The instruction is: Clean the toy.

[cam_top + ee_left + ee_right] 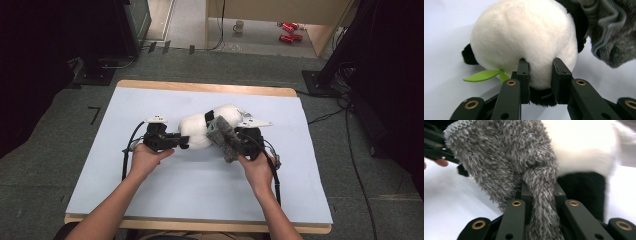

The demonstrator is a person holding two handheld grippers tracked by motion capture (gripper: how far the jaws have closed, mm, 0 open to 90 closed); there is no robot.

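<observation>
Between my left gripper's [541, 75] two black jaws sits a pinch of white plush: they are nearly closed and press into the rounded end of the panda toy [524, 37]. Just beside this grip, a green felt leaf [482, 75] sticks out from under the panda, and a small black ear or paw [469, 55] shows at the far side of the white body.

On my right gripper [540, 195] the jaws are closed tight on a fold of the grey fuzzy cloth [504, 157], which hangs over them and leans against the panda's white and black fur.

From the high view, the panda [200, 131] lies about in the middle of the pale blue table mat [150, 190], with my left gripper [184, 141] touching its left end and my right gripper [239, 141] with the grey cloth [222, 137] against its right part. Well behind the panda, on the floor past the table, stand a mug [239, 26] and some red cans [289, 31].
</observation>
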